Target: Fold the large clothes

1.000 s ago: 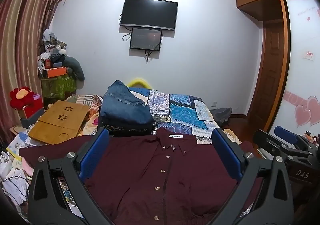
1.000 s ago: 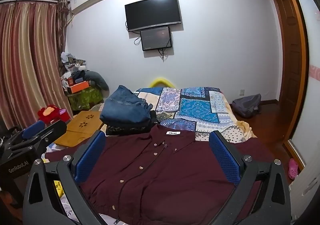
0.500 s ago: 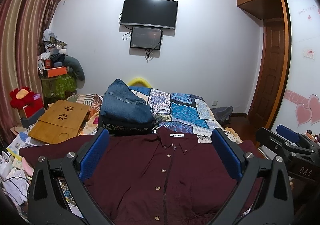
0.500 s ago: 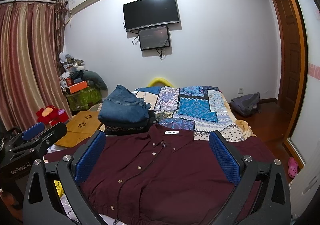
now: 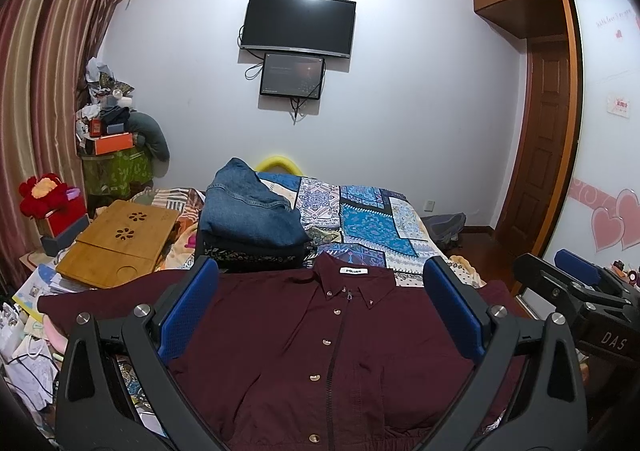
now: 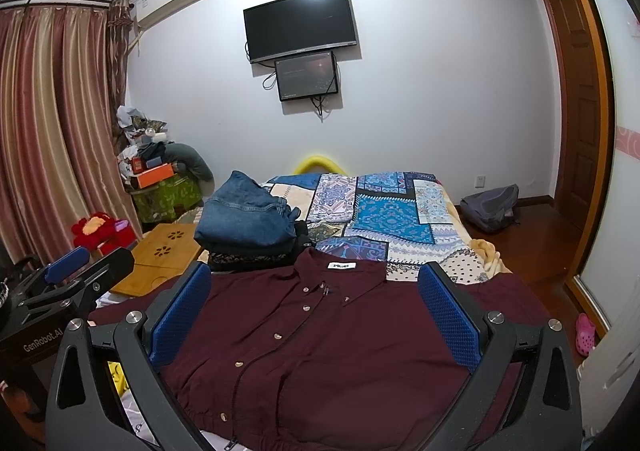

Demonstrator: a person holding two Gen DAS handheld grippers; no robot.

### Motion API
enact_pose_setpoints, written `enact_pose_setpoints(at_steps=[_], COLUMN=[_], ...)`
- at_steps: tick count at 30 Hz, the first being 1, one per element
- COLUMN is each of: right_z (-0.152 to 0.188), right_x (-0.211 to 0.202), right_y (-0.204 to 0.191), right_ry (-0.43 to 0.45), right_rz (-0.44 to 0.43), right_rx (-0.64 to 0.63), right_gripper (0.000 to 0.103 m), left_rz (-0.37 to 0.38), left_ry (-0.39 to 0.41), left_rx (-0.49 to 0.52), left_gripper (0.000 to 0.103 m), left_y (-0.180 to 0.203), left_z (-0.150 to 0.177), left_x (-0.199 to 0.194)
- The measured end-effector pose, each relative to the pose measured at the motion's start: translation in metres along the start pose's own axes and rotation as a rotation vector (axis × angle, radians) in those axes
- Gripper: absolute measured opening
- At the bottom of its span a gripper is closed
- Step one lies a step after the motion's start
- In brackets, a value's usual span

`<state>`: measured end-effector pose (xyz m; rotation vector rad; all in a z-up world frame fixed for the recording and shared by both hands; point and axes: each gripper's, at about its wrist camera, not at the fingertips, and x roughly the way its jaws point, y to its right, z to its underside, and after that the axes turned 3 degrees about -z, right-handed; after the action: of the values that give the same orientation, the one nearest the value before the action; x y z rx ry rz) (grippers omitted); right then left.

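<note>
A dark maroon button-up shirt (image 5: 320, 339) (image 6: 332, 335) lies spread flat, front up, on the near end of the bed, collar with a white label pointing away and both sleeves stretched out sideways. My left gripper (image 5: 320, 271) hovers above its chest, open, nothing between the blue pads. My right gripper (image 6: 316, 271) also hangs open over the shirt, holding nothing. Each gripper shows in the other's view: the right one (image 5: 576, 283) at the right edge, the left one (image 6: 76, 271) at the left edge.
Folded blue jeans (image 5: 248, 211) on dark folded clothes sit just beyond the collar on a patchwork bedspread (image 5: 372, 219). A wooden lap tray (image 5: 116, 243) and clutter lie left. A backpack (image 6: 490, 207) rests on the floor by the wardrobe door (image 5: 548, 147).
Both grippers have lifted slightly, so the shirt sits a little lower in each view. The shirt and the jaws are unchanged.
</note>
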<state>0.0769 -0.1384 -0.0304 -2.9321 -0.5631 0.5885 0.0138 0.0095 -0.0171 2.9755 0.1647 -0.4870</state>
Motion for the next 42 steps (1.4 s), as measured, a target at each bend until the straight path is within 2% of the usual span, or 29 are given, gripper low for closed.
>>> enact_pose_setpoints(at_steps=[37,42], right_z=[-0.001,0.0], right_x=[0.003,0.007], right_y=[0.005,0.003], right_ry=[-0.01,-0.021], right_rz=[0.003,0.011], right_rx=[-0.004,-0.004], right_gripper=[0.103,0.103], left_rz=[-0.009,-0.027], left_ry=[-0.009,-0.012], left_rx=[-0.009,-0.005], left_gripper=[0.103,0.103], left_y=[-0.002,-0.012], left_z=[0.003,0.004], left_x=[0.009,0.012])
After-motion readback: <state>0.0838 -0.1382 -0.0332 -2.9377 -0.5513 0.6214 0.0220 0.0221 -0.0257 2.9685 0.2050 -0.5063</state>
